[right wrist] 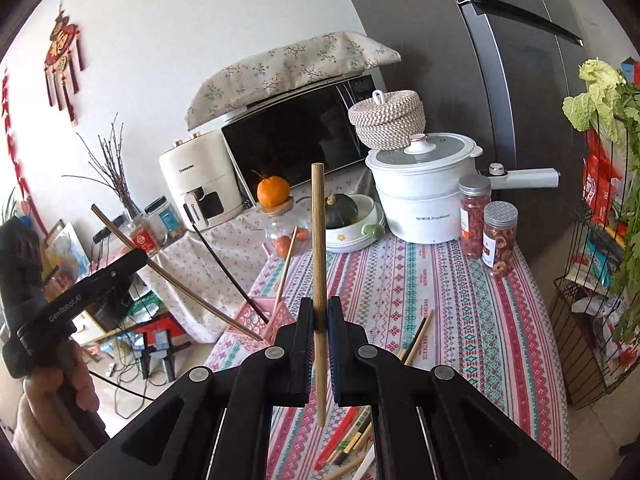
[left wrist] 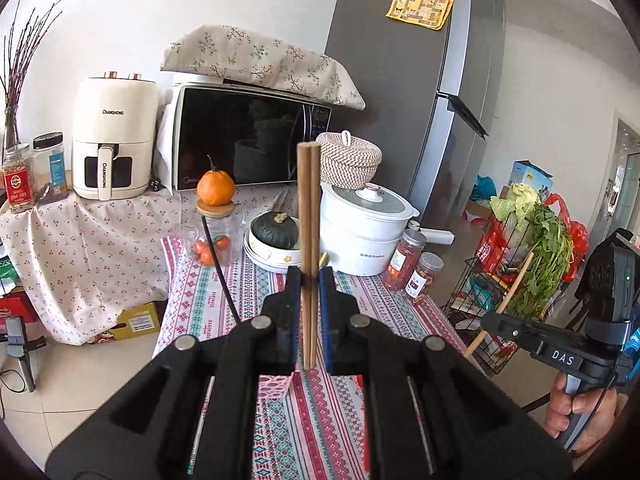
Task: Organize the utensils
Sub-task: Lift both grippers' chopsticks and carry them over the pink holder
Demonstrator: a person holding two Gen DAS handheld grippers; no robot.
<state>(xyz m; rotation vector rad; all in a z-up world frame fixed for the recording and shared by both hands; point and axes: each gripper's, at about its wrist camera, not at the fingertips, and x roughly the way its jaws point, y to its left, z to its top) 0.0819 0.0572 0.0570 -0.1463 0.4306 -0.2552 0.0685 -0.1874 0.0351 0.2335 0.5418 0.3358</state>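
Nearest the left camera, the left gripper (left wrist: 309, 280) is clamped on a pair of brown chopsticks (left wrist: 309, 216), tips over the pink holder (left wrist: 274, 386); keep them vertical while lowering. Right of it, the right gripper (right wrist: 320, 312) pinches a single chopstick (right wrist: 319, 240). Farther along the tablecloth (right wrist: 440, 300), loose chopsticks (right wrist: 416, 340) wait.

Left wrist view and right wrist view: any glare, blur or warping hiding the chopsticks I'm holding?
Left wrist view: the pair of chopsticks in the left gripper is sharp; fisheye bends the fridge; the microwave door mirrors the room. Right wrist view: the single chopstick in the right gripper is sharp; corners are dark.
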